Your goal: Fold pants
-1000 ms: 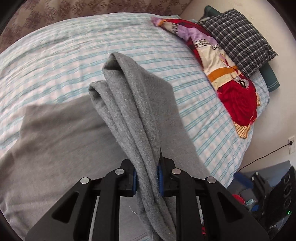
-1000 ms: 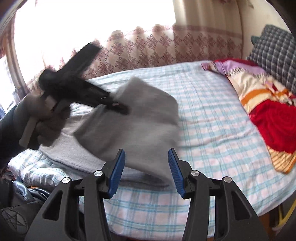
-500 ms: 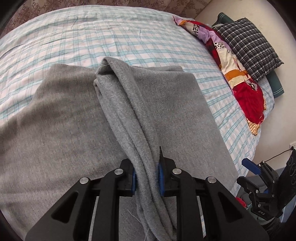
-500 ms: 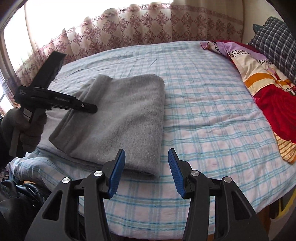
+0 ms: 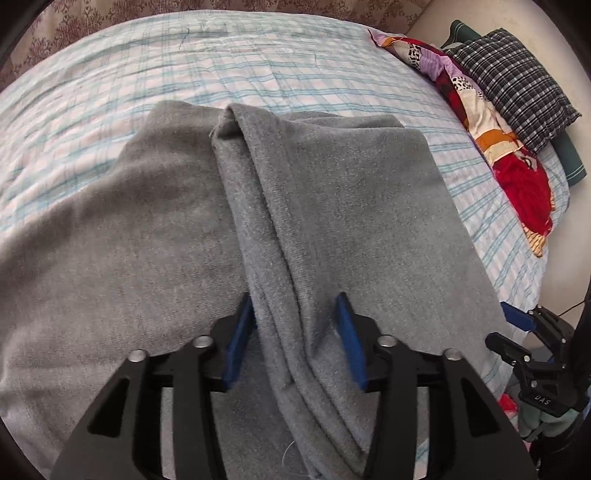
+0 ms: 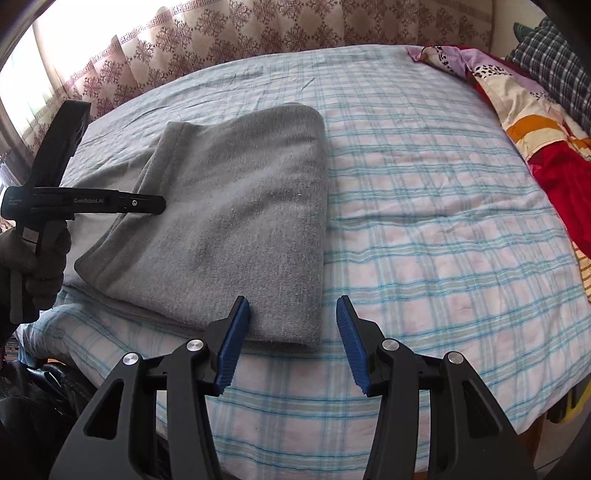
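The grey pants (image 6: 236, 218) lie folded in a flat rectangle on the checked bed sheet (image 6: 424, 229). In the left wrist view the grey pants (image 5: 351, 206) fill the middle, with a bunched ridge of fabric running between the fingers. My left gripper (image 5: 294, 332) is open, its blue pads apart on either side of that ridge. It also shows in the right wrist view (image 6: 147, 204) at the pants' left edge. My right gripper (image 6: 291, 334) is open and empty, just above the pants' near right corner.
A red and patterned blanket (image 6: 546, 140) and a dark checked pillow (image 5: 517, 77) lie at the bed's right side. A patterned curtain (image 6: 258, 33) hangs behind the bed. Dark gear (image 5: 543, 384) sits on the floor past the bed's right edge.
My left gripper carried the pants' end over, laid it down on the rest, then opened its jaws and let go. The right gripper stayed open and almost still.
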### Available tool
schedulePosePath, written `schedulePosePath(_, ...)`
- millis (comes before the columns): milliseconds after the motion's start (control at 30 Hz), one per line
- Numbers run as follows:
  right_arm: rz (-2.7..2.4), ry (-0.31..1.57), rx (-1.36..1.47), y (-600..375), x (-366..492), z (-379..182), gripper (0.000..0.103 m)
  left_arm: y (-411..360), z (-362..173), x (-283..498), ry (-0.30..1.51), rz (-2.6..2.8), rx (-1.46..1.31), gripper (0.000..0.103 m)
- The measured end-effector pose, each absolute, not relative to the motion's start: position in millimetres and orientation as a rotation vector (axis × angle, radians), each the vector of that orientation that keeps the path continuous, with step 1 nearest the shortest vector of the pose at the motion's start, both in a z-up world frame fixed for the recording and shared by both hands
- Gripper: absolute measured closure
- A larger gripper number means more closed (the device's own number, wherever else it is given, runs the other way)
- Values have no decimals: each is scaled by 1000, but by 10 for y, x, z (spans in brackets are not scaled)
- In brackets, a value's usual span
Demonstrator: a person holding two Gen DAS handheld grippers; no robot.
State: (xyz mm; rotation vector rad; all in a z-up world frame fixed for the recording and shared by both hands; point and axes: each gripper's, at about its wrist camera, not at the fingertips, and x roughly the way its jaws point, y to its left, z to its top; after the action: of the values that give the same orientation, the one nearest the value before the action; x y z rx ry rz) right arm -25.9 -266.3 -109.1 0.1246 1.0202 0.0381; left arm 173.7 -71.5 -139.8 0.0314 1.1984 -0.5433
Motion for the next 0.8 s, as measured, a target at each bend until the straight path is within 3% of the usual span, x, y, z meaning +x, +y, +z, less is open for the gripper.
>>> schedulePosePath(33,37,1020,123,-2659,-261,-1090,53,-710,-1364,1723,1183,-526,55,40)
schedulePosePath(100,36,1016,126,-2666,-254,-1081,53,-687,-1278,1685,1146,-492,98,38)
schedulePosePath(433,7,995,145,-2656,-211,-1012,53,-762,-954,1309,1064,-581,130,38)
schedulePosePath(800,-8,1052,160,-2705,-182,-1144,45,-909,-1301,1094,1108,-625,197,38)
